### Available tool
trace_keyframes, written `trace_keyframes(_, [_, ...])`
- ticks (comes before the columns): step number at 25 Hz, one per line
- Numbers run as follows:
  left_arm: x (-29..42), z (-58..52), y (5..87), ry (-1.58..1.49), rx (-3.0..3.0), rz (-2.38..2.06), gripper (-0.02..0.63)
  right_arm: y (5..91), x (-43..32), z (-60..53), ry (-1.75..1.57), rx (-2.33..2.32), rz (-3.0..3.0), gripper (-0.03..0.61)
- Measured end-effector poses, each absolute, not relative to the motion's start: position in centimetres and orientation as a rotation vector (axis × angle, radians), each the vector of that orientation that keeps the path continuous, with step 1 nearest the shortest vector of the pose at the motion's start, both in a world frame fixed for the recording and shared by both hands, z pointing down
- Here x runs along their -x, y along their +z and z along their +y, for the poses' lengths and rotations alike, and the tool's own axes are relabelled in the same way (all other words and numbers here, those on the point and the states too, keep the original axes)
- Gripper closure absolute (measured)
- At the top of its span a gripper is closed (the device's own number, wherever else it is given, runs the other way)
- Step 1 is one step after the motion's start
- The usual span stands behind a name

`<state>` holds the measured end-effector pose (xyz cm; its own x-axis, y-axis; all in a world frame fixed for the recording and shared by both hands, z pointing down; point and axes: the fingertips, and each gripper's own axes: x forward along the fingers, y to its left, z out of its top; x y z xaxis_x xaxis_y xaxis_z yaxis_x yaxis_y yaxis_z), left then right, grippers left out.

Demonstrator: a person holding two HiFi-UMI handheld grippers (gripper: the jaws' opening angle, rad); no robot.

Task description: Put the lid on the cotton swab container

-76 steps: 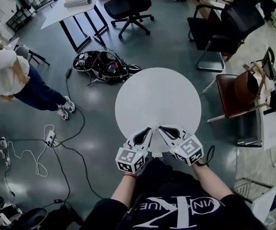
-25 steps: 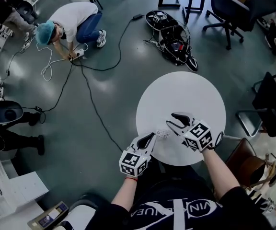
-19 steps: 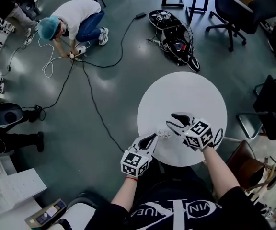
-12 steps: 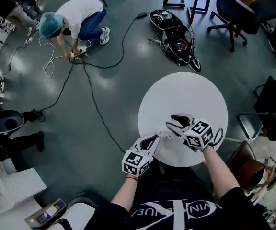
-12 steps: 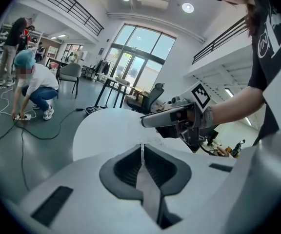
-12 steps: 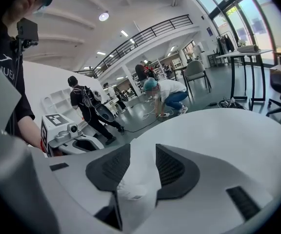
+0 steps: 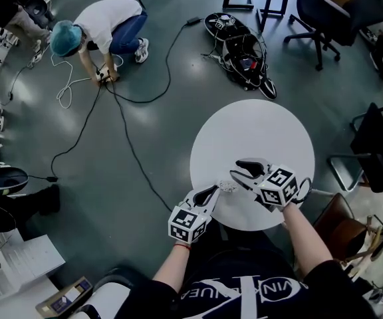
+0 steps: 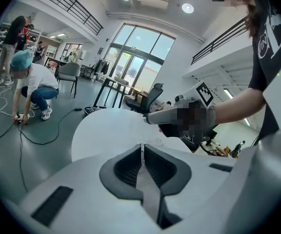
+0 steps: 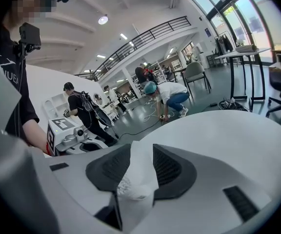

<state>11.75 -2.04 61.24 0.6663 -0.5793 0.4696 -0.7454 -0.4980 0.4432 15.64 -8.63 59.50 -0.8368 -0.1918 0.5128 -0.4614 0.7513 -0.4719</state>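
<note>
On the near side of the round white table [image 7: 258,125], my left gripper [image 7: 213,190] is shut on a thin clear lid [image 7: 226,186]. In the left gripper view the lid shows only as a sliver [image 8: 141,149] between the pads. Just right of it, my right gripper [image 7: 240,172] points left. A clear cotton swab container [image 9: 133,179] stands between its jaws, gripped by both pads, white swab heads showing inside. The container is hidden in the head view. The two grippers' tips are a short gap apart.
A person [image 7: 92,25] crouches on the floor at the far left over cables [image 7: 125,131]. A bundle of gear [image 7: 238,52] lies beyond the table. Office chairs [image 7: 324,12] stand far right, more seats [image 7: 378,151] to the right.
Three seconds ago both grippers sat side by side at the table's near edge. Since then the right one has moved further onto the table. Over the last second both stay almost still.
</note>
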Motion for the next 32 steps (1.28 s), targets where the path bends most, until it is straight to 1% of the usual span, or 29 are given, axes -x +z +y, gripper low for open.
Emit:
trace_keyframes(12, [-11.7,-2.1,61.1,0.336,-2.242,-1.029,0.589,57.8,-14.8,-6.5,0.859,-0.395,-2.553,0.437])
trace_keyframes(20, [-11.6,-2.1,61.2,0.340,-2.245,-1.023,0.589,58.0,-14.2,-5.3,0.845,-0.384,-2.539,0.459])
trace_keyframes(32, [-10.4,-2.5,60.9,0.332,-2.230,-1.074,0.589,58.1,-13.6,-4.2,0.668,-0.359,-2.517,0.459])
